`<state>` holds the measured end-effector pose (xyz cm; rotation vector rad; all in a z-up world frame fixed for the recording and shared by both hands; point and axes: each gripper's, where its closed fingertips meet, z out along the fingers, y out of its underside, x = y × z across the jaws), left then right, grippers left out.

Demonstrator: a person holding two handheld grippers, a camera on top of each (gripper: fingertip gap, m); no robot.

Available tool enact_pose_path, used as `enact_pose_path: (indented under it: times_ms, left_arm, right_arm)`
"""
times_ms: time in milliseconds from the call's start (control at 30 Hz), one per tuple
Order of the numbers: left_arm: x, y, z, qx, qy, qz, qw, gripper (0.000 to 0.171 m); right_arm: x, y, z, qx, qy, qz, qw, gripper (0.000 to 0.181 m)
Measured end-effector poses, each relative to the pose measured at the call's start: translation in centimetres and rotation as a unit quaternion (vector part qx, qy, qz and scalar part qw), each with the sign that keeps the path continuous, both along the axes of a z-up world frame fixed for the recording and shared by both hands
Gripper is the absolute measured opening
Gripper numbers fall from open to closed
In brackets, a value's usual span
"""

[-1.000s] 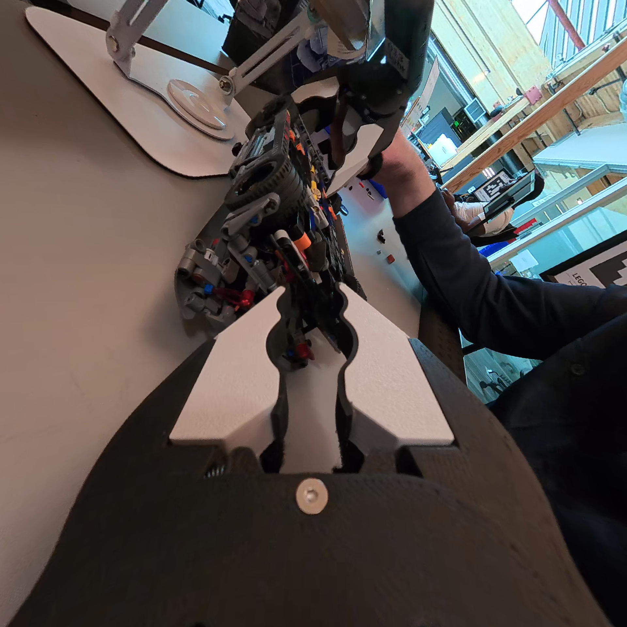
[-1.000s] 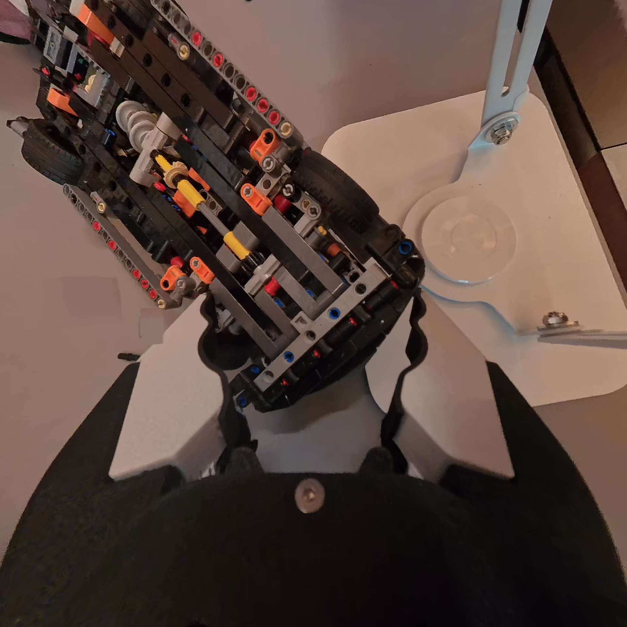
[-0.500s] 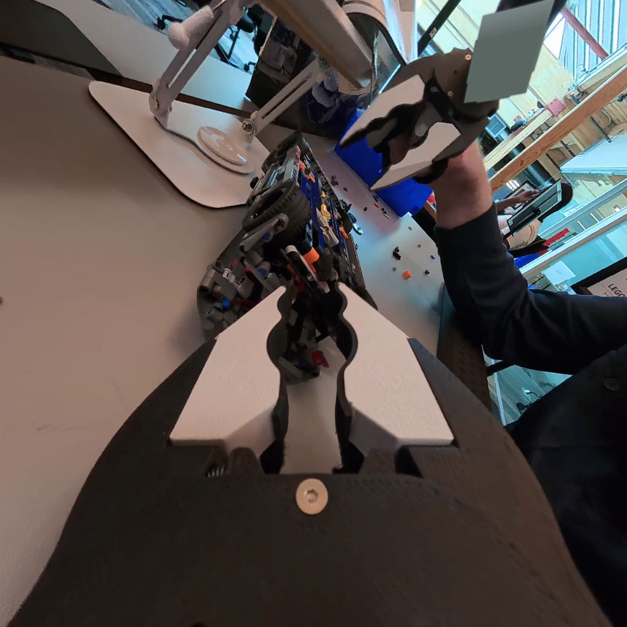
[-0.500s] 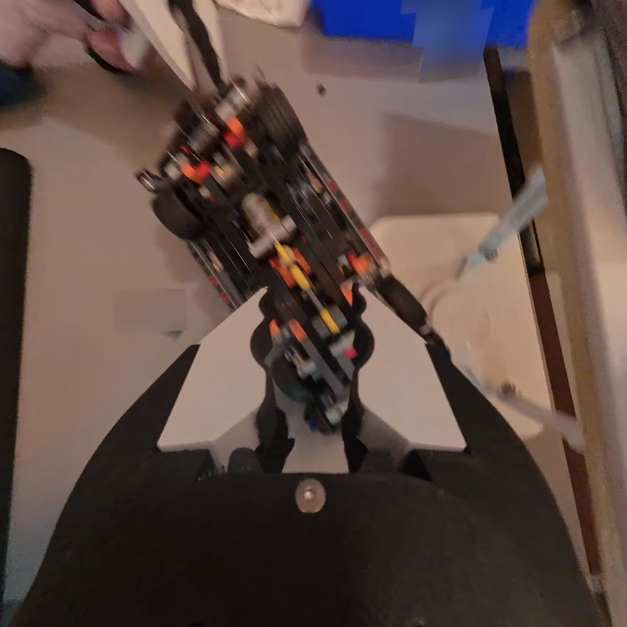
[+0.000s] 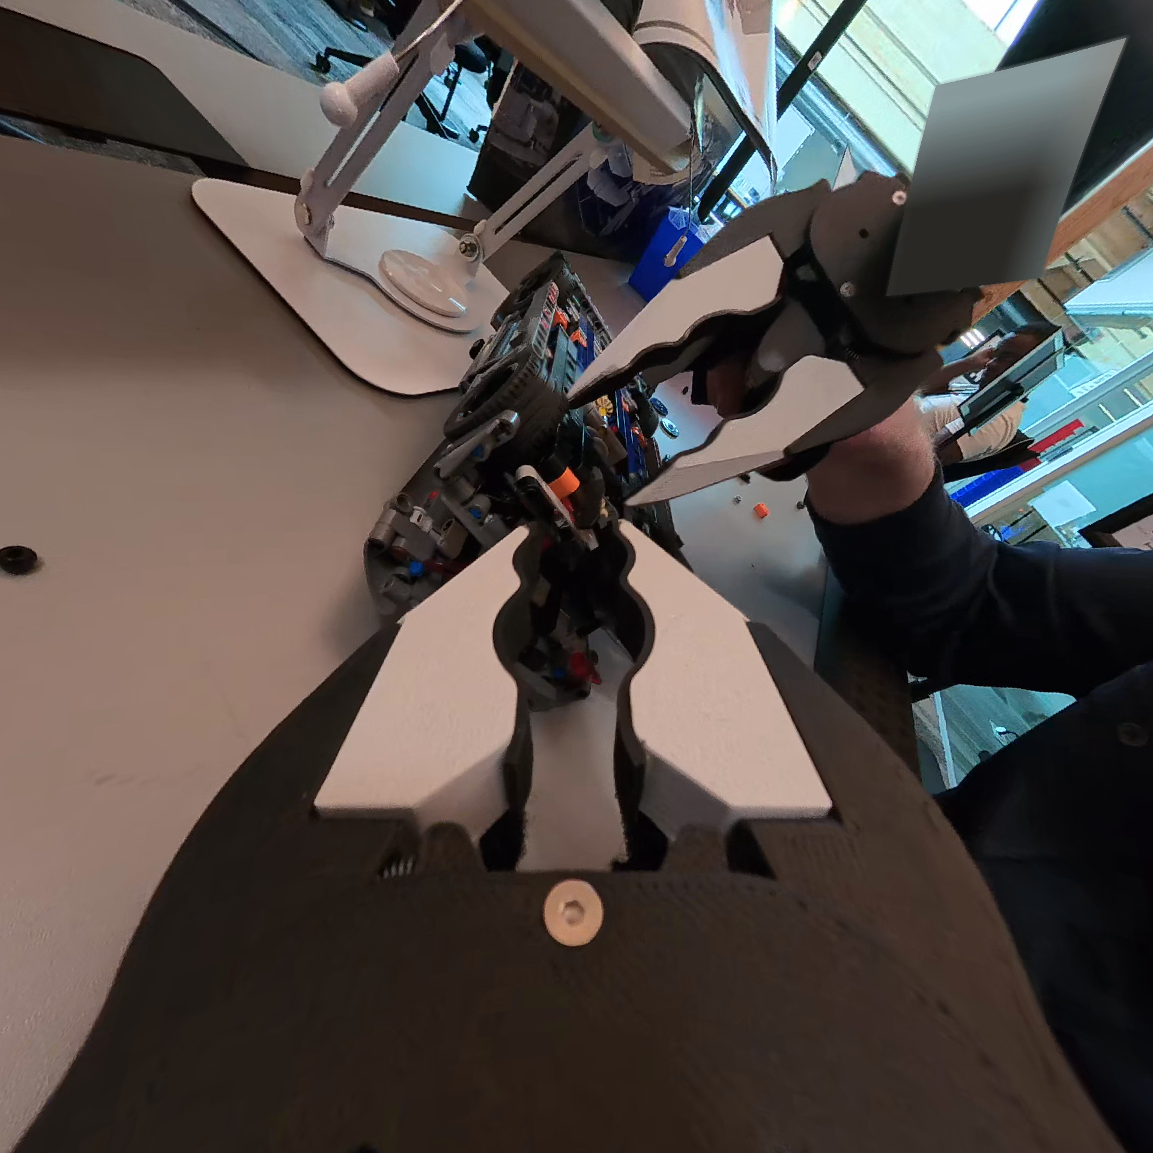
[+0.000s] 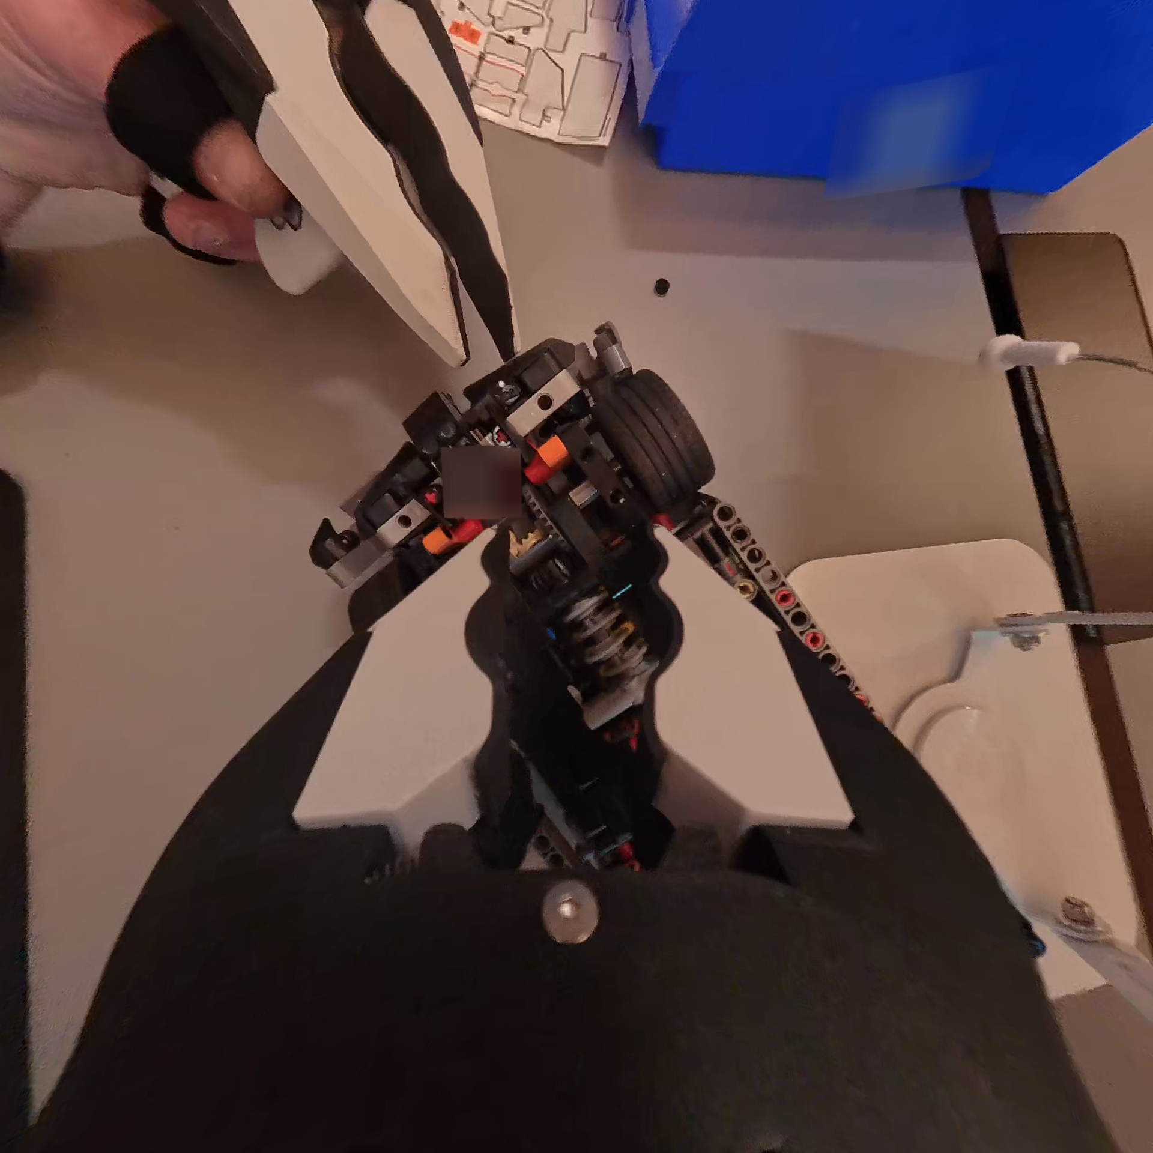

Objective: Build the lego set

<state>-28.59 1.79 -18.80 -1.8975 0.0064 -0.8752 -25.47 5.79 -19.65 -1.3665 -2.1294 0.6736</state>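
Left wrist view: the left gripper (image 5: pixel 574 530) has its fingers set to a narrow gap, tips at the near end of the Lego car chassis (image 5: pixel 536 437). Parts of the chassis show through the gap. Whether the fingers pinch any part cannot be told. The chassis rests tilted on the grey desk (image 5: pixel 156 468), one tyre uppermost. Above it hangs the right gripper (image 5: pixel 602 449), its fingers well apart with nothing between them, tips close over the chassis. A hand (image 5: pixel 867 449) in a dark sleeve (image 5: pixel 967 599) carries it. A loose orange piece (image 5: pixel 760 510) lies on the desk beyond, near the person's edge. A white stand base (image 5: pixel 281 249) sits behind the chassis, toward the far edge.

Right wrist view: the right gripper (image 6: pixel 574 543) looks down along the chassis (image 6: pixel 549 399), a coil spring showing through its wide gap. The black tyre (image 6: pixel 655 449) is on the right side. The left gripper (image 6: pixel 486 359) meets the far end of the chassis, held by a hand (image 6: pixel 62 93). A small black piece (image 6: pixel 661 287) lies apart on the desk (image 6: pixel 187 499). Farthest off are a printed sheet (image 6: pixel 536 75) and a blue bin (image 6: pixel 873 81).
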Motion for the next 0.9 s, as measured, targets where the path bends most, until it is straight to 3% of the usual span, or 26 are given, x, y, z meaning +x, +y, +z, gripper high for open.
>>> enact_pose_path:
  times_ms: [167,300,567,900]
  left_arm:
    - [0.0,0.0,-0.1,-0.002,0.006,0.003,1.0,0.018]
    - [-0.1,0.1,0.1,0.002,0.006,0.006,1.0,0.017]
    - [0.0,0.1,0.0,0.001,0.011,0.005,1.0,0.017]
    - [-0.1,0.1,0.1,0.002,0.013,0.007,1.0,0.017]
  right_arm:
    - [-0.3,0.8,-0.1,0.064,0.005,-0.019,0.998,0.042]
    - [-0.5,1.1,-0.1,0.086,0.011,-0.034,0.996,0.053]
    - [-0.6,1.3,-0.1,0.089,0.012,-0.038,0.995,0.049]
    - [-0.8,1.7,0.1,0.105,0.019,-0.049,0.993,0.061]
